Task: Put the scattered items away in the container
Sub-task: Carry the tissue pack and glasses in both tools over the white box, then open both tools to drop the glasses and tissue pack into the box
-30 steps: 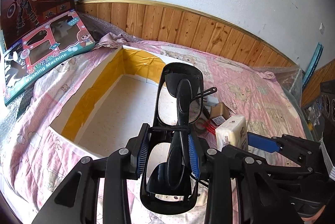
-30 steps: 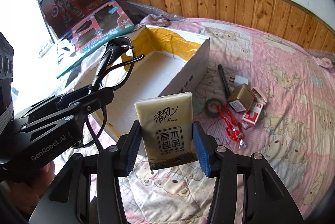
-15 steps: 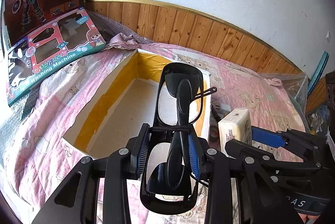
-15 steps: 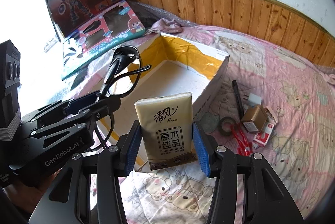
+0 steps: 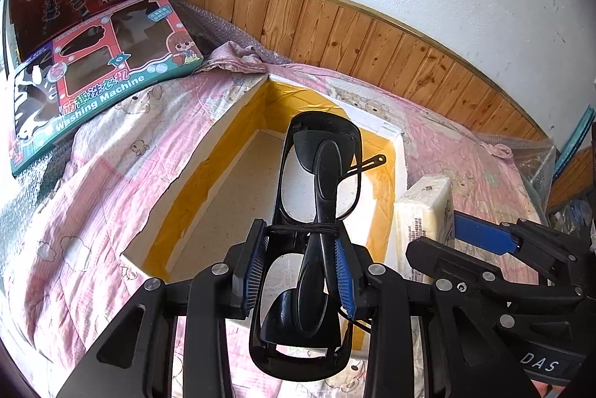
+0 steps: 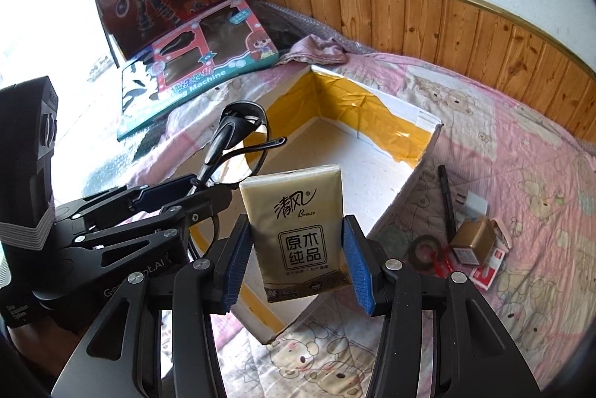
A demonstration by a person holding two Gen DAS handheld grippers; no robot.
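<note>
Your left claw point(image 5: 300, 271) is clenched on a pair of black glasses point(image 5: 316, 212), gripped at the folded arms, with the frame standing up out of the jaws and a thin cord wound round the middle. Your right claw point(image 6: 296, 258) is clamped on a pack of tissues point(image 6: 298, 223), held upright by its two side edges with the printed face toward the camera. Both loads hang in the air over the near part of the open box point(image 6: 424, 122); neither touches it.

The box sits on the pink quilt point(image 5: 93, 182), its inner walls lined with yellow tape, and the white floor that shows looks bare. So, as far as you can see, nothing has gone into it yet. These two things seem to be the first to go in, and they are carried but not yet let go.

Outside the box, just beside its right wall in the right wrist view, several things lie on the quilt: a black pen point(image 6: 447, 200), a white plug point(image 6: 475, 204), a roll of tape point(image 6: 424, 249), a small brown box point(image 6: 475, 241) and a red-and-white packet point(image 6: 488, 271), close together and partly overlapping. Something red lies by the tape roll; you cannot tell what it is.

My judgement: you are early in the job. Two drops are pending, then the whole cluster is left to collect.
</note>
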